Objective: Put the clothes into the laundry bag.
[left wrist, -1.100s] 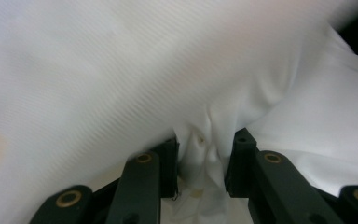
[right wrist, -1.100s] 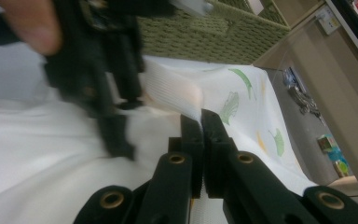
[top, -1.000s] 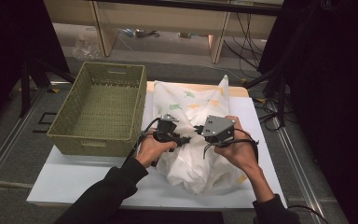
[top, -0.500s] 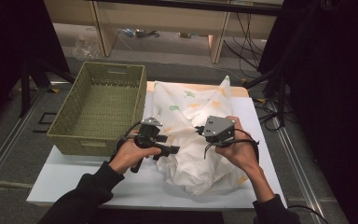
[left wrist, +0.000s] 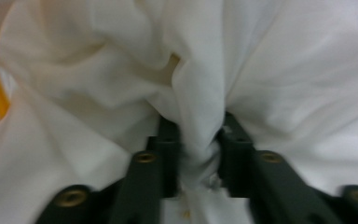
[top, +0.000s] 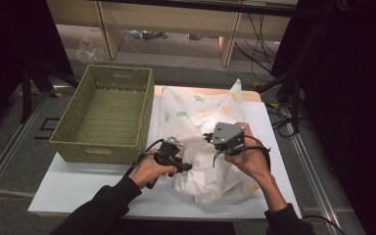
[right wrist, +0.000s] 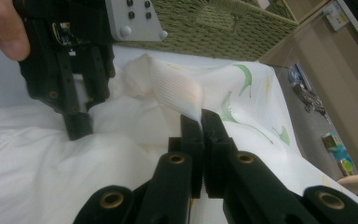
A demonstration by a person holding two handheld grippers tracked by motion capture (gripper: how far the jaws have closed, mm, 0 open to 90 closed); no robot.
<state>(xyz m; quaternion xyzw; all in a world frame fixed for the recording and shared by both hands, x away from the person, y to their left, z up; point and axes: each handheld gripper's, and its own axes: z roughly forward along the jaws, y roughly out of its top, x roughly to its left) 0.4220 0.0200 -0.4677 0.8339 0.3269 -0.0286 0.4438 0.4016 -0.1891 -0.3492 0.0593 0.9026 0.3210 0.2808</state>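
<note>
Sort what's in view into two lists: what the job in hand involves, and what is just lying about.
In the job, judging by the grips:
- white leaf-print cloth, bunched on the table
- left gripper, shut on a fold of it
- right gripper, shut on a thin edge of it
- possibly the green woven basket, empty beside the cloth

Lying about:
- clear plastic bag on the floor
- cables under the far bench

So the green woven basket (top: 105, 115) sits at the white board's (top: 73, 188) far left corner, and the white leaf-print cloth (top: 196, 115) is bunched just to its right, running from the far edge toward the near edge, touching the basket's side.
</note>
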